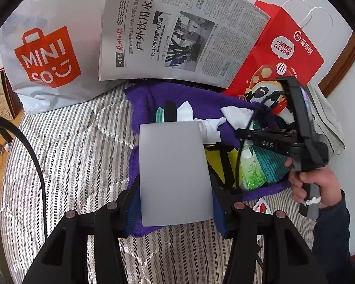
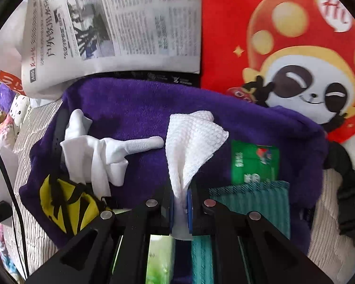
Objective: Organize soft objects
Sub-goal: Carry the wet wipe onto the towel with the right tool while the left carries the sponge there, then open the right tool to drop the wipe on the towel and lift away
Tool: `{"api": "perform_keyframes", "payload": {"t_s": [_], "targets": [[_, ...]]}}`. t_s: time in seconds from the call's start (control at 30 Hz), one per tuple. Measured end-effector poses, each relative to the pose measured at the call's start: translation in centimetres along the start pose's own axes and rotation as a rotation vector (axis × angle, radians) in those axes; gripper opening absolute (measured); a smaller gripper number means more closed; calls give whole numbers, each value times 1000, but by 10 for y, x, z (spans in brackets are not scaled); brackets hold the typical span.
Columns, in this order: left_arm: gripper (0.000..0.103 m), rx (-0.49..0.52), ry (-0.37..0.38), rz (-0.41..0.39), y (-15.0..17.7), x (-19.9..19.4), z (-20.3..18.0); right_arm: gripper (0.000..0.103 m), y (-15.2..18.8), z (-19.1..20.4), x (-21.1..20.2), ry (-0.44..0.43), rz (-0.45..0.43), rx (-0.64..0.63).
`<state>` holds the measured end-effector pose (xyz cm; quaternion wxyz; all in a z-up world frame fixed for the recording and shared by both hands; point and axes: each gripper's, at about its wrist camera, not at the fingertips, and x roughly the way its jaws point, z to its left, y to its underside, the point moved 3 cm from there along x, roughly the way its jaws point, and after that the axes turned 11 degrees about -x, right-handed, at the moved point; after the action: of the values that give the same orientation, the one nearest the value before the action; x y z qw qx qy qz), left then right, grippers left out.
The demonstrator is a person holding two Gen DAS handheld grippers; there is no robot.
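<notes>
A: What are we holding in our left gripper (image 1: pixel 176 172)?

B: A flat grey card (image 1: pixel 175 172), clamped between its fingers, held over the near left part of the purple fleece blanket (image 2: pixel 135 108).

A: And the right gripper (image 2: pixel 180 209)?

B: Clenched on a white waffle-textured cloth (image 2: pixel 191 139), whose loose end fans out above the jaws. It hangs over the middle of the blanket.

A: What lies on the blanket?

B: A white glove (image 2: pixel 99 151) to the left, a yellow and black pouch (image 2: pixel 66 203) near it, a green packet (image 2: pixel 254 163) and a teal cloth (image 2: pixel 255 198) to the right, blurred, so we may misname them.

A: Behind it?

B: A newspaper (image 1: pixel 177 28), a red panda bag (image 2: pixel 284 54), and a white MINISO bag (image 1: pixel 47 54) far left, all on the striped bedcover (image 1: pixel 71 153).
</notes>
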<state>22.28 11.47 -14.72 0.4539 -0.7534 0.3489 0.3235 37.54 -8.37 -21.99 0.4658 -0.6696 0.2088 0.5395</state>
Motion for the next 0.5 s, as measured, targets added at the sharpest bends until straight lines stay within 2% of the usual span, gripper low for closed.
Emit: {"api": "perform_keyframes", "payload": {"t_s": [0.13, 0.2, 0.23, 0.27, 0.33, 0.5], "targets": [[49, 0, 5, 8, 3, 1, 3, 14, -5, 2, 15, -5, 25, -10], [49, 1, 6, 11, 3, 1, 4, 20, -7, 5, 15, -4, 22, -33], [49, 0, 4, 11, 4, 0, 5, 29, -7, 5, 15, -10, 21, -38], [49, -2, 1, 11, 3, 0, 5, 44, -7, 5, 16, -21, 19, -40], [49, -4, 3, 12, 4, -1, 6, 61, -7, 6, 15, -40, 14, -46], [49, -5, 4, 13, 6, -4, 6, 63, -1, 0, -1, 27, -17, -66]]}}
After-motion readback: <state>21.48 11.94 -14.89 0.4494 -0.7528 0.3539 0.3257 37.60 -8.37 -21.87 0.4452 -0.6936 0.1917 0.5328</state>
